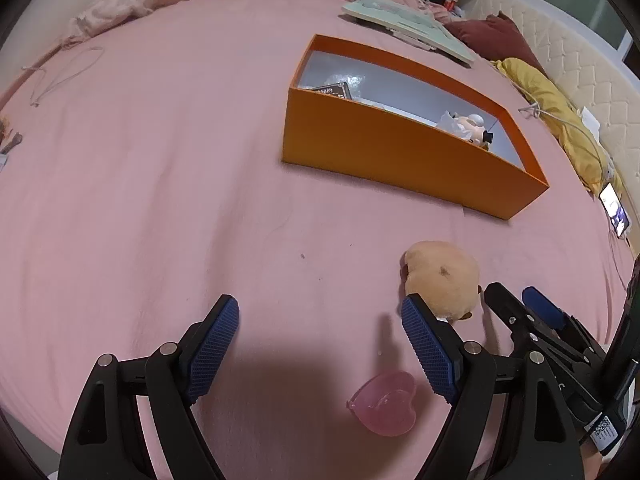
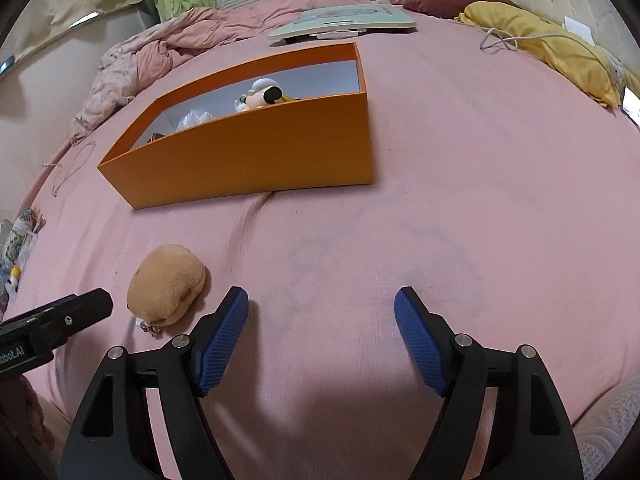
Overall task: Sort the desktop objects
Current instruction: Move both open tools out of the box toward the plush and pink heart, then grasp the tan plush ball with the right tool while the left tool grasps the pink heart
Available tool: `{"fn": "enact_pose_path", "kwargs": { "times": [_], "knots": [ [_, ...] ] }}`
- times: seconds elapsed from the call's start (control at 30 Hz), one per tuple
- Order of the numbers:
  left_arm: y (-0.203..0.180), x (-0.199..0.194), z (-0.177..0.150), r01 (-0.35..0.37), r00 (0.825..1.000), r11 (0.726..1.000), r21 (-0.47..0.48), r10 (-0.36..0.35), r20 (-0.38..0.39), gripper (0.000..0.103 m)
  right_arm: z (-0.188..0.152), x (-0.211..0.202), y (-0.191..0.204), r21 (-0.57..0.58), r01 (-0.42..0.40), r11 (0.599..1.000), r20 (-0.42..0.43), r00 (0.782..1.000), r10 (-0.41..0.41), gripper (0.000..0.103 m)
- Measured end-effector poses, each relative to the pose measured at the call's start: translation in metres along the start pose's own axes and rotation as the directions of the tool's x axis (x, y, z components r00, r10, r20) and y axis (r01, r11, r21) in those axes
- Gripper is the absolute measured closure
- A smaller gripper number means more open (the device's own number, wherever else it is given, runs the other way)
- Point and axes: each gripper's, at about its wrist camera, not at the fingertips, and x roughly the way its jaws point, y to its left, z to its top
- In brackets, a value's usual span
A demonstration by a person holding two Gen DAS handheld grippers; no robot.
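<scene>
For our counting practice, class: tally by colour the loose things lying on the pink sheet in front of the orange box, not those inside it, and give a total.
Tan: 1, the plush toy
Pink: 1, the clear heart-shaped dish
Total: 2, both in front of the orange box

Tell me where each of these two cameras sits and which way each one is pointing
Left wrist: sits on the left tongs, angled down at the pink bedsheet; a pink heart dish lies between its open fingers, and the right tongs enter from the right.
Right wrist: sits on the right tongs, angled down at bare sheet; its own open fingers show, and the left tongs' tip enters from the left.
Shared: the orange box and the tan plush toy.
</scene>
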Motion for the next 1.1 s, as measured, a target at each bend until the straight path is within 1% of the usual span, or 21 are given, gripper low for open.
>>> {"fn": "enact_pose_path", "kwargs": {
  "times": [0.2, 0.27, 0.33, 0.4, 0.5, 0.53, 0.6, 0.7, 0.77, 0.83, 0.87, 0.9, 0.93, 0.97, 1.03, 1.07, 1.1],
  "knots": [
    [0.003, -0.006, -0.001, 0.022, 1.000, 1.000, 0.002, -0.022, 0.011, 0.020, -0.001, -0.003, 0.004, 0.000, 0.007, 1.000, -0.001, 1.000, -0.007, 0.027],
    [0.005, -0.009, -0.001, 0.026, 0.999, 1.000, 0.002, -0.026, 0.022, 0.020, 0.001, -0.007, 0.000, 0.029, -0.024, 0.999, 0.007, 1.000, 0.024, 0.027],
    [0.010, -0.017, 0.000, 0.016, 0.998, 1.000, -0.017, -0.015, 0.059, 0.020, 0.005, -0.012, -0.005, 0.061, -0.059, 0.996, 0.023, 0.998, 0.058, 0.027],
    [0.018, -0.026, 0.002, 0.004, 0.994, 0.999, -0.049, 0.001, 0.106, 0.020, 0.009, -0.018, -0.008, 0.076, -0.079, 0.994, 0.051, 0.996, 0.075, 0.027],
    [0.035, -0.041, 0.004, -0.014, 0.982, 0.992, -0.124, 0.037, 0.186, 0.020, 0.011, -0.027, -0.006, 0.064, -0.116, 0.991, 0.093, 0.990, 0.110, 0.027],
    [0.041, -0.046, 0.005, -0.019, 0.976, 0.989, -0.149, 0.050, 0.211, 0.020, 0.011, -0.029, -0.002, 0.047, -0.138, 0.989, 0.099, 0.986, 0.133, 0.027],
    [0.050, -0.052, 0.006, -0.009, 0.970, 0.983, -0.181, 0.052, 0.238, 0.020, 0.010, -0.031, 0.011, -0.013, -0.170, 0.985, 0.101, 0.980, 0.171, 0.027],
    [0.051, -0.048, 0.008, 0.006, 0.973, 0.982, -0.189, 0.038, 0.228, 0.020, 0.007, -0.027, 0.038, -0.136, -0.206, 0.969, 0.083, 0.972, 0.218, 0.027],
    [0.047, -0.045, 0.009, 0.003, 0.975, 0.984, -0.177, 0.036, 0.217, 0.020, 0.008, -0.018, 0.061, -0.229, -0.216, 0.949, 0.069, 0.969, 0.237, 0.027],
    [0.044, -0.044, 0.009, 0.001, 0.976, 0.987, -0.162, 0.034, 0.217, 0.020, 0.007, -0.004, 0.080, -0.312, -0.197, 0.929, 0.024, 0.976, 0.215, 0.027],
    [0.043, -0.044, 0.010, 0.001, 0.976, 0.988, -0.156, 0.033, 0.215, 0.020, 0.004, 0.005, 0.089, -0.350, -0.177, 0.920, -0.004, 0.982, 0.187, 0.034],
    [0.043, -0.043, 0.010, 0.002, 0.977, 0.988, -0.153, 0.031, 0.210, 0.020, 0.001, 0.014, 0.094, -0.375, -0.148, 0.915, -0.027, 0.988, 0.149, 0.053],
    [0.042, -0.042, 0.010, 0.004, 0.978, 0.989, -0.149, 0.027, 0.205, 0.020, -0.003, 0.018, 0.095, -0.384, -0.134, 0.913, -0.028, 0.991, 0.134, 0.053],
    [0.042, -0.041, 0.010, 0.007, 0.980, 0.989, -0.145, 0.022, 0.200, 0.020, -0.005, 0.017, 0.093, -0.381, -0.135, 0.915, -0.013, 0.990, 0.141, 0.054],
    [0.035, -0.039, 0.008, 0.017, 0.983, 0.993, -0.113, 0.004, 0.184, 0.025, -0.002, 0.011, 0.087, -0.352, -0.135, 0.926, 0.009, 0.989, 0.148, 0.055],
    [0.031, -0.038, 0.007, 0.022, 0.985, 0.996, -0.090, -0.006, 0.173, 0.029, 0.002, 0.005, 0.082, -0.331, -0.128, 0.935, 0.036, 0.988, 0.148, 0.055],
    [0.025, -0.037, 0.006, 0.025, 0.987, 0.998, -0.063, -0.014, 0.160, 0.029, 0.007, -0.003, 0.074, -0.305, -0.119, 0.945, 0.073, 0.986, 0.148, 0.055]
  ]
}}
